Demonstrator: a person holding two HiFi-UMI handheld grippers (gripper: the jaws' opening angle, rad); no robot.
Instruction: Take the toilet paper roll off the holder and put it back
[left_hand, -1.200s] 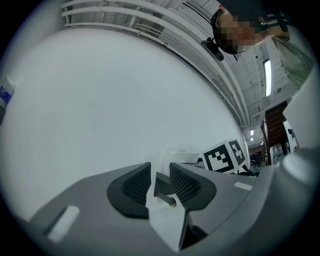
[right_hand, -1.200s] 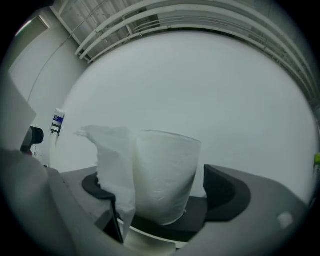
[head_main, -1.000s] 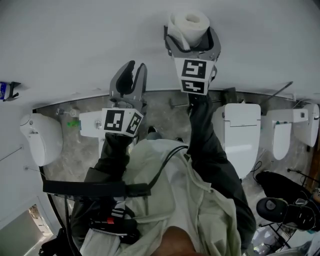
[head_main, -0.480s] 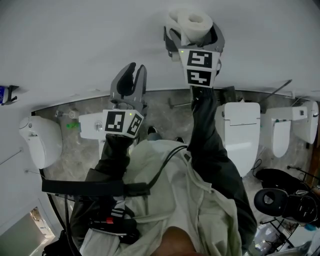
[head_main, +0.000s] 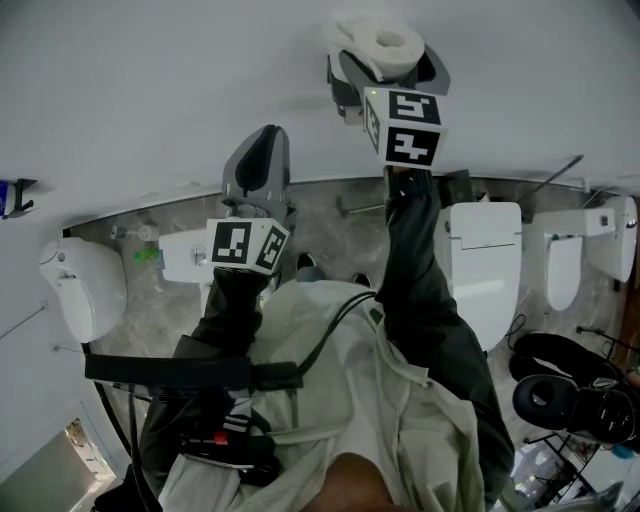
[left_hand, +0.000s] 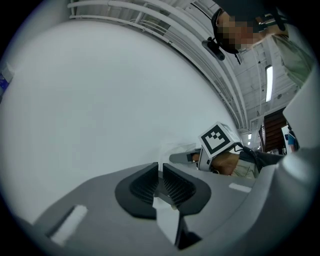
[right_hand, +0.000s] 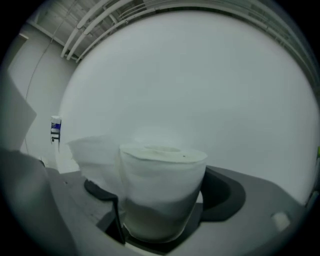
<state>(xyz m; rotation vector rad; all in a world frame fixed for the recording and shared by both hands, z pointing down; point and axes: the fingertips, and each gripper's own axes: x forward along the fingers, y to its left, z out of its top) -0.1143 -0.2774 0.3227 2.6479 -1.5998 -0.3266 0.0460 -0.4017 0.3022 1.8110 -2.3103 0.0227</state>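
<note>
The toilet paper roll (right_hand: 162, 190) stands upright between the jaws of the right gripper (head_main: 388, 62), which have just been closing and now clamp it from both sides, with a loose sheet (right_hand: 95, 160) hanging to the left. It is held up close to the white wall (head_main: 150, 80). The left gripper (head_main: 262, 150), lower and to the left, has just been closing its jaws almost together on nothing.

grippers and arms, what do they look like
The left gripper and right gripper are grey plastic with curved jaws and dark ribbed pads. Each carries a white cube with black square markers. Dark sleeves cover both arms; a black cable crosses the pale top. Both have just been closing, left on nothing, right around the toilet paper roll.
</note>
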